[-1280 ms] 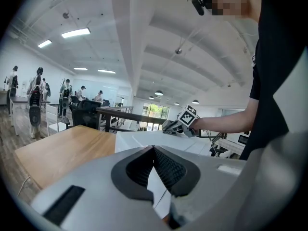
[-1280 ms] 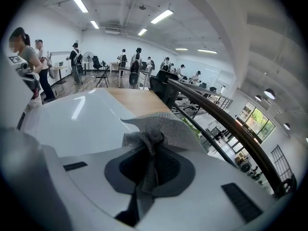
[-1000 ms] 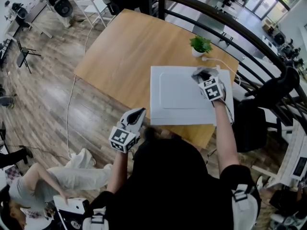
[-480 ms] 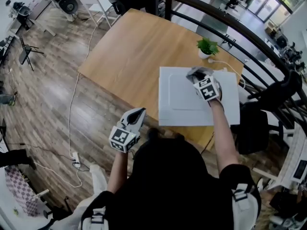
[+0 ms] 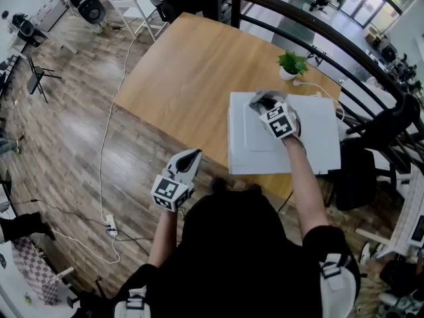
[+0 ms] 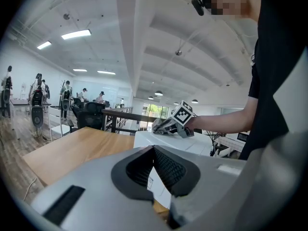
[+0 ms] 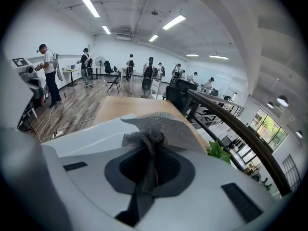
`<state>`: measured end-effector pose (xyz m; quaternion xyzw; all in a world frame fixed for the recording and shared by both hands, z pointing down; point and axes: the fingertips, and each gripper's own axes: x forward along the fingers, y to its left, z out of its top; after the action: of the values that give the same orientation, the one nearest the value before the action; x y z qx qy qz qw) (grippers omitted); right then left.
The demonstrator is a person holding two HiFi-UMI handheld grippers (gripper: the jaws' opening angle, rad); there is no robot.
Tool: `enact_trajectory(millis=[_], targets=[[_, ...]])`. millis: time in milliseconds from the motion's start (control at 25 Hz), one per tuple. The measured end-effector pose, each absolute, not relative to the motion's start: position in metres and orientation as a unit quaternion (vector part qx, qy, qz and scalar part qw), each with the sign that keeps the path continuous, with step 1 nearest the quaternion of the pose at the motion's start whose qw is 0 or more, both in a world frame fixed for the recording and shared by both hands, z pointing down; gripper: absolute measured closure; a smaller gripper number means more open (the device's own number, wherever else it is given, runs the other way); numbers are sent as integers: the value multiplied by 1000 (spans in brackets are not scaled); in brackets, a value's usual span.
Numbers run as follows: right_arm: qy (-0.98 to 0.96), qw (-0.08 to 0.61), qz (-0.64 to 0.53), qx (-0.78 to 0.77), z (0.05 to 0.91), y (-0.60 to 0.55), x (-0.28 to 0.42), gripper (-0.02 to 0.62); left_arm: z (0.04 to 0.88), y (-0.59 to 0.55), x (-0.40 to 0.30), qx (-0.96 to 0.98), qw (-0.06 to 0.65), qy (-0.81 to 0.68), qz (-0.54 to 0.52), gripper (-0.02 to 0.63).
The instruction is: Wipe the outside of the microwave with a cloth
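wooden table (image 5: 192, 65) | on it: microwave (image 5: 319, 126); potted plant (image 5: 292, 64); white cable (image 5: 320, 89)

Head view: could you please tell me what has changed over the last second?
The right gripper, shut on the cloth, slid to the left across the top of the microwave. The left gripper stayed shut and empty, and the microwave stayed put.

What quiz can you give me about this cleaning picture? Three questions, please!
1. True or false: the left gripper holds the cloth.
2. The cloth lies on top of the: A table, B microwave, C floor.
3. Fill in: beyond the microwave stands a small green ____.

Key: 1 false, the right gripper holds it. 2 B. 3 plant.
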<state>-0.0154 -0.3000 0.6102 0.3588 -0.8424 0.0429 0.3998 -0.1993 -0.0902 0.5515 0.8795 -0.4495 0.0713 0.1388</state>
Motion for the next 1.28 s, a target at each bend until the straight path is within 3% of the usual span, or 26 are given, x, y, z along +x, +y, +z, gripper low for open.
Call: enact_trajectory(millis=[720, 1280], targets=[[-853, 390, 36, 343, 612, -288, -96, 578, 555, -90, -238, 884, 132, -442, 70, 606], [-858, 390, 39, 333, 613, -285, -107, 578, 555, -90, -237, 885, 130, -442, 72, 606]])
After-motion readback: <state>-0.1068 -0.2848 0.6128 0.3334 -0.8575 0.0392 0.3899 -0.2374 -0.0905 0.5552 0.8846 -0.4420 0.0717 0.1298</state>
